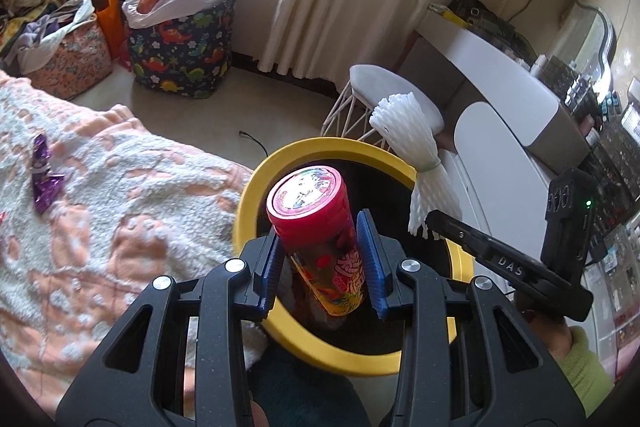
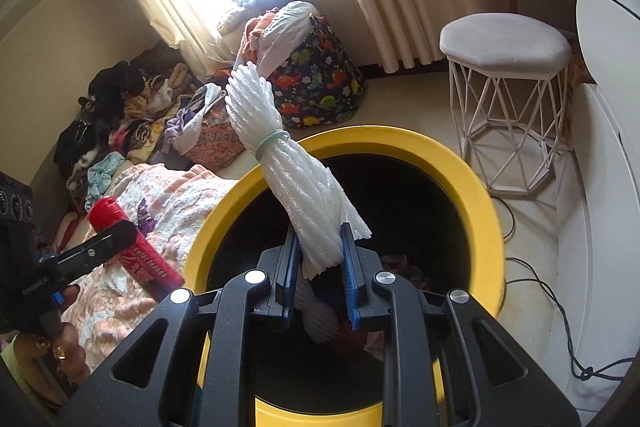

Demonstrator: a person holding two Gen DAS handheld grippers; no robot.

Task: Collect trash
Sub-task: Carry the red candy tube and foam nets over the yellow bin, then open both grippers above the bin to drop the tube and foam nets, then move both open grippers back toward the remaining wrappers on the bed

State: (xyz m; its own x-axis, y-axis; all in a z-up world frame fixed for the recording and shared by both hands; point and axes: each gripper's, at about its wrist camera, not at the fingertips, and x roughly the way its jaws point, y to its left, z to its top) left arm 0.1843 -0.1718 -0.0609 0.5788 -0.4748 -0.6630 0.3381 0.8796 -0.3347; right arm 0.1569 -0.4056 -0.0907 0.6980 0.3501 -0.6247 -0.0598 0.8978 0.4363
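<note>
Bin (image 1: 256,187) rim half hidden, left gripper (image 1: 322,247) clamping can (image 1: 320,227), right gripper (image 2: 320,255) gripping foam (image 2: 280,167), bin contents murky.

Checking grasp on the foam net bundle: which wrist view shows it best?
Right wrist. The white foam net bundle fills the centre, clamped between the right gripper's pads above the yellow bin. Left wrist shows the bundle only from the side, its grip point hidden.

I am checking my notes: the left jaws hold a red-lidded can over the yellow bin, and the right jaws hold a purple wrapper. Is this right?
Not quite. The right gripper holds a white foam net bundle, as the right wrist view shows. The purple wrapper lies on the blanket. The rest is right.
</note>
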